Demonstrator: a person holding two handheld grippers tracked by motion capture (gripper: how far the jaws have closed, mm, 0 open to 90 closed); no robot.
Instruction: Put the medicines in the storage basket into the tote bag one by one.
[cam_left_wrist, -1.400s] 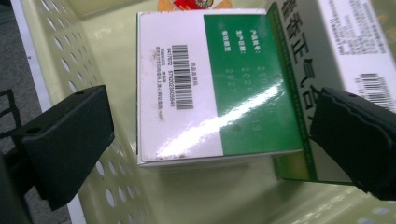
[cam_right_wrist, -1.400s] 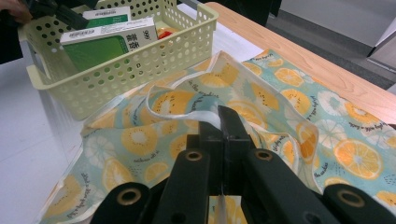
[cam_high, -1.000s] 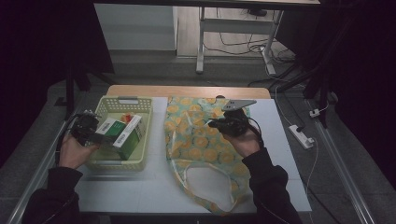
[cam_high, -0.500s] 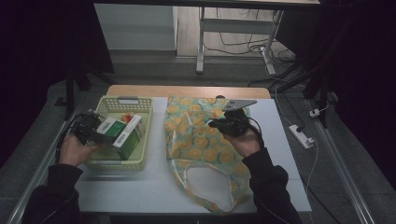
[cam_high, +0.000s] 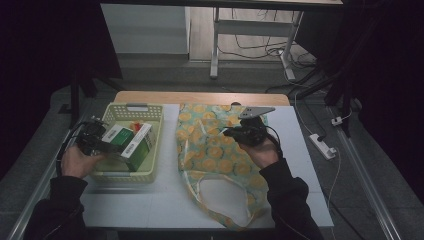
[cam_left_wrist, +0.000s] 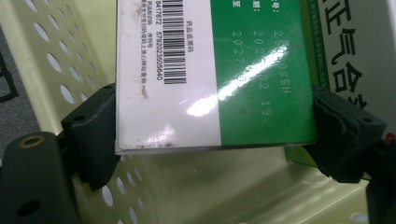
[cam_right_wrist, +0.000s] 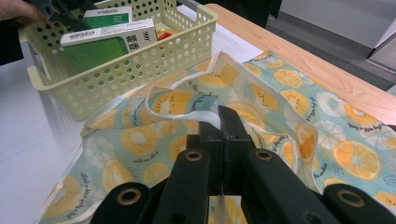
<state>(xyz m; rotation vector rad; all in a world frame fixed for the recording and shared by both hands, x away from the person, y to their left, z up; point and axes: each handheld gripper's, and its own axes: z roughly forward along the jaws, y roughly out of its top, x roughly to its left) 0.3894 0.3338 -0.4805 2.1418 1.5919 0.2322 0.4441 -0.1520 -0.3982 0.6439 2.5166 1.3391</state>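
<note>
A green and white box (cam_left_wrist: 210, 70) lies in the pale yellow perforated basket (cam_high: 131, 107) at the table's left. My left gripper (cam_left_wrist: 217, 133) reaches in from the basket's left side; its jaws have just been closing, and the black pads (cam_left_wrist: 95, 135) press on the box's two sides. From above, the box (cam_high: 131, 142) sits tilted at the left gripper (cam_high: 106, 145). My right gripper (cam_right_wrist: 224, 121) is shut on the white handle strap (cam_right_wrist: 187, 116) of a citrus-print fabric bag (cam_high: 215, 155) that is spread flat at mid-table. The right gripper (cam_high: 229, 133) rests over the bag's upper part.
A second green box (cam_right_wrist: 107, 16) and a small red item (cam_high: 134, 126) also lie in the basket (cam_right_wrist: 140, 60). White tabletop (cam_high: 150, 200) runs along the front, with a wooden strip (cam_high: 200, 97) at the far edge. A power strip (cam_high: 322, 146) lies on the floor to the right.
</note>
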